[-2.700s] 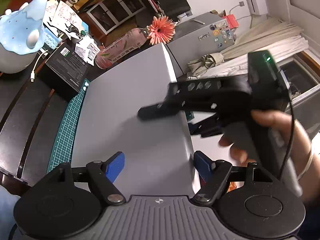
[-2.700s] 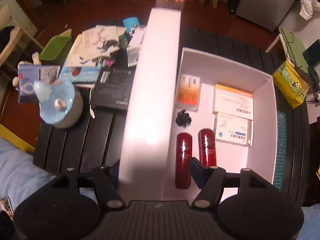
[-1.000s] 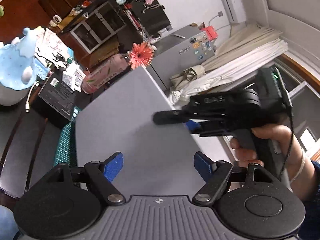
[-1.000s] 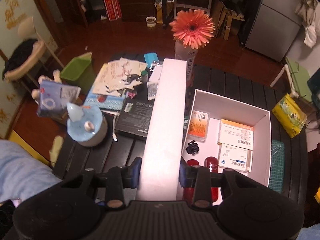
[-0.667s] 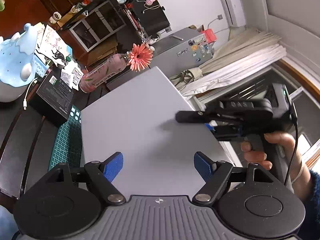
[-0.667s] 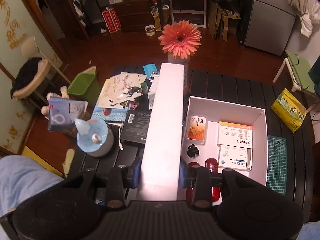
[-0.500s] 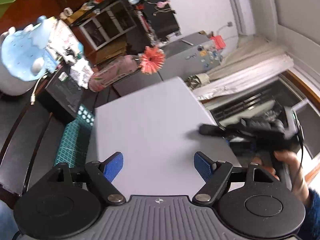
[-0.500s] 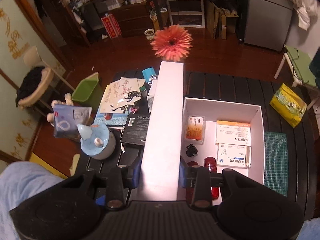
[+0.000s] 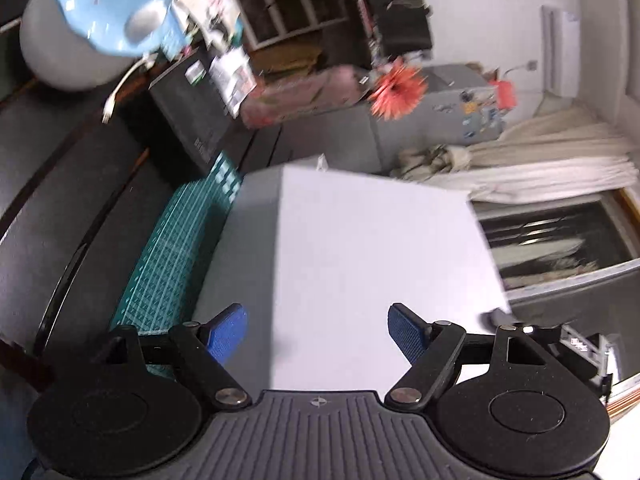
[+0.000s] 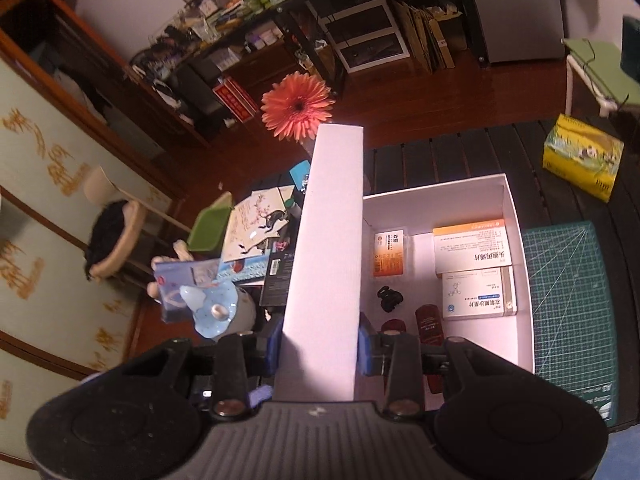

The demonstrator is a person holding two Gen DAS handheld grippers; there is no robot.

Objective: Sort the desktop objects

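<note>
White lid pinched on edge in right tongs above the open box's left wall, left tongs gaping empty beside it, likely to twist, slip and crush the packets if lowered crooked.

A white lid stands on edge beside the open white box, which holds medicine packs, two red tubes and a black clip

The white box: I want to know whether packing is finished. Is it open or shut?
Open. The white box shows its contents, and the right gripper holds the lid beside it.
</note>
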